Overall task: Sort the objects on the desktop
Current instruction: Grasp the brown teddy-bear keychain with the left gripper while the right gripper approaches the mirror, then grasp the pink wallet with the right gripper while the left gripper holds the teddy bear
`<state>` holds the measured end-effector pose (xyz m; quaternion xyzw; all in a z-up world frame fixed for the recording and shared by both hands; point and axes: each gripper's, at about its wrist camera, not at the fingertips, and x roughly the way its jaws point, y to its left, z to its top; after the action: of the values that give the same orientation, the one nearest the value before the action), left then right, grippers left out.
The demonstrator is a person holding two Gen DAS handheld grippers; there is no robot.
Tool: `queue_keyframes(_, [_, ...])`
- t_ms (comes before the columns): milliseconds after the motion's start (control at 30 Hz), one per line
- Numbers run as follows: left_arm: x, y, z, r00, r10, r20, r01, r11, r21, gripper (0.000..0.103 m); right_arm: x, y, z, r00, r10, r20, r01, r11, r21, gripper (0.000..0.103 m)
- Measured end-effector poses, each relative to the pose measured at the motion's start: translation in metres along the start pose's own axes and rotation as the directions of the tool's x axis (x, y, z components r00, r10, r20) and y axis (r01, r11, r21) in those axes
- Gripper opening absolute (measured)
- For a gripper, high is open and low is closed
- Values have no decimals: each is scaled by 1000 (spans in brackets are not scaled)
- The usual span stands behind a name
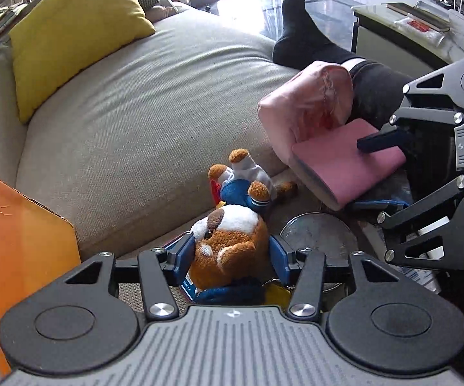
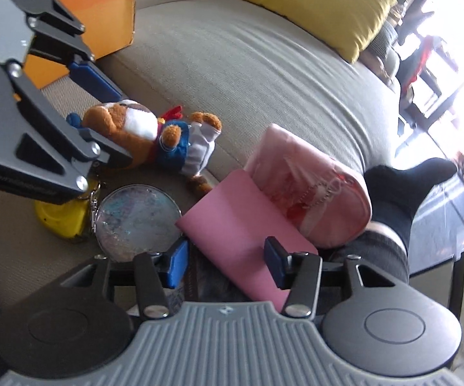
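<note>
Plush brown-and-white stuffed dog in a blue top and grey shorts lies at the lower centre of the left wrist view, on woven beige sofa fabric, its fuzzy head between the blue pads of the left tool, whose jaws stand apart around it without clearly pressing. One flat pink notebook with a smooth matte cover sits lower centre in the right wrist view, between the spread fingers of the right tool, released. Beside it are one glossy pink pouch, one round metal lid, one yellow cushion and one orange cardboard box.
</note>
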<state>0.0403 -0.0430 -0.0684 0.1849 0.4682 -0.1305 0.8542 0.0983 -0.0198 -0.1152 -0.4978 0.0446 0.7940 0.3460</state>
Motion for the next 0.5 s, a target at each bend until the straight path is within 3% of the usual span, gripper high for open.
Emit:
queue_keyframes(200, [0, 0, -3, 1000, 15, 1, -14, 999, -30, 60, 9, 12, 3, 998, -52, -29, 50, 996, -72, 61])
queue_keyframes(367, [-3, -3, -6, 999, 33, 12, -33, 998, -48, 56, -4, 17, 5, 998, -69, -9, 68, 994, -88, 44])
queue_keyframes(500, [-14, 4, -11, 999, 15, 37, -11, 992, -125, 51, -19, 23, 6, 993, -113, 17, 114, 987, -115, 29])
